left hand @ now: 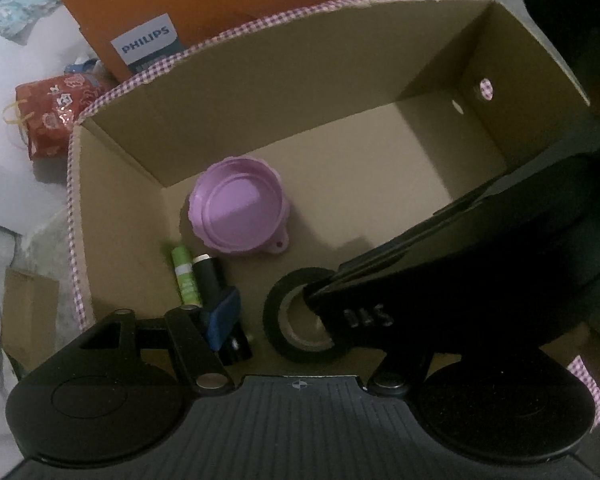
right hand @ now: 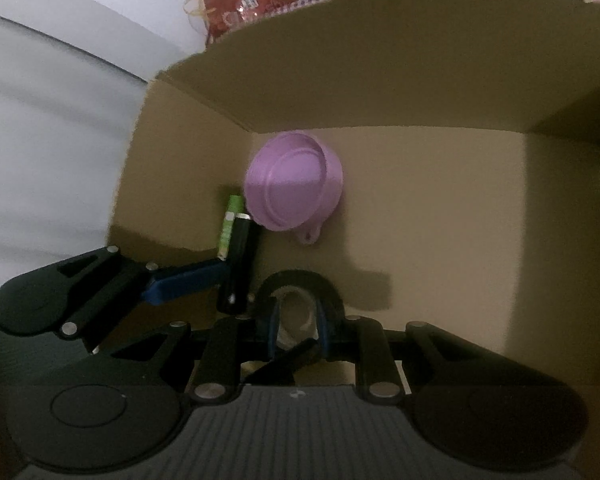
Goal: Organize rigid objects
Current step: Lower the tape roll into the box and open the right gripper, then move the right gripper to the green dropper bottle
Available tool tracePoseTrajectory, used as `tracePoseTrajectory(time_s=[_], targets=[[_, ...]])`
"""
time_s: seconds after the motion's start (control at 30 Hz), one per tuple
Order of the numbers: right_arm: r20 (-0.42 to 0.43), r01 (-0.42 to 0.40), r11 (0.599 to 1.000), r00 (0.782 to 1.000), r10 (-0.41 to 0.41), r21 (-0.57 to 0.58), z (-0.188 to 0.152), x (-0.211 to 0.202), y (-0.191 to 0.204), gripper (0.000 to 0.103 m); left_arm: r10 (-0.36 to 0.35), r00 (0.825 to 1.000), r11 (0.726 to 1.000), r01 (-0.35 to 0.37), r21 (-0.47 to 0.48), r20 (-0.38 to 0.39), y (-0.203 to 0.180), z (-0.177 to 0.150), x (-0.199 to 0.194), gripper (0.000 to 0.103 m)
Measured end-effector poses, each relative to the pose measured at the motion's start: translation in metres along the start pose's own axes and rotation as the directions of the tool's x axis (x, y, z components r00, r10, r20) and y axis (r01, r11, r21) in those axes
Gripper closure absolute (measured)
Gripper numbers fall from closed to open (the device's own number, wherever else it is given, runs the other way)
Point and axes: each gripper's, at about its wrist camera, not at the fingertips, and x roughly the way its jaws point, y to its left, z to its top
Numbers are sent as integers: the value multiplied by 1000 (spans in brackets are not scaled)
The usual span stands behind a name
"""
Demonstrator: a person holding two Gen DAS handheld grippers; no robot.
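A cardboard box (left hand: 112,216) with a checked pink rim holds a purple lid (left hand: 238,210), a green tube (left hand: 186,276), a black tube (left hand: 208,280) and a black tape roll (left hand: 300,316). The same lid (right hand: 286,186), green tube (right hand: 230,226), black tube (right hand: 240,264) and tape roll (right hand: 300,288) show in the right wrist view. My right gripper (right hand: 298,330) reaches into the box, its fingers around the near edge of the tape roll. In the left wrist view my right gripper hides my left gripper's right finger; the blue pad (left hand: 222,320) of the left one sits by the black tube.
An orange Philips box (left hand: 204,8) stands behind the cardboard box. A red patterned bag (left hand: 54,114) lies at the left on a white surface. The right half of the box floor (left hand: 380,168) is bare cardboard.
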Motion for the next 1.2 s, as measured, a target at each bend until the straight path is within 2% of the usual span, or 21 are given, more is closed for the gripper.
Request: tracePoseTrajectory(time_s=[0.2, 0.37, 0.5, 0.6, 0.73, 0.83, 0.9, 1.0, 1.1, 1.2], targets=[[118, -85, 996, 989, 83, 12, -16, -41, -6, 80, 2, 997, 1000, -2, 1, 79, -6, -11, -32, 30], [261, -152, 988, 954, 145, 6, -56, -103, -14, 80, -7, 981, 1000, 7, 4, 195, -10, -32, -79, 27], [378, -156, 987, 913, 156, -30, -105, -157, -25, 80, -23, 952, 1000, 20, 14, 306, -16, -62, -120, 25], [456, -137, 989, 878, 145, -51, -153, -192, -36, 78, -25, 921, 1000, 18, 22, 389, -21, -93, -144, 22], [526, -96, 993, 843, 116, -65, -218, -228, -47, 65, -30, 890, 1000, 24, 19, 454, -29, -139, -155, 22], [563, -30, 997, 823, 67, -74, -255, -234, -47, 58, -35, 883, 999, 35, 8, 469, -36, -170, -149, 22], [571, -3, 997, 820, 47, -78, -272, -227, -46, 56, -35, 883, 999, 43, -8, 468, -41, -188, -140, 22], [550, 0, 997, 834, 44, -81, -290, -204, -42, 56, -29, 887, 999, 42, -18, 461, -54, -208, -120, 22], [500, -11, 997, 865, 47, -76, -294, -172, -41, 56, -10, 890, 1000, 19, -14, 455, -69, -220, -98, 23], [451, 16, 998, 892, 16, -66, -280, -139, -35, 56, -7, 882, 1000, 3, 8, 471, -83, -222, -83, 24]])
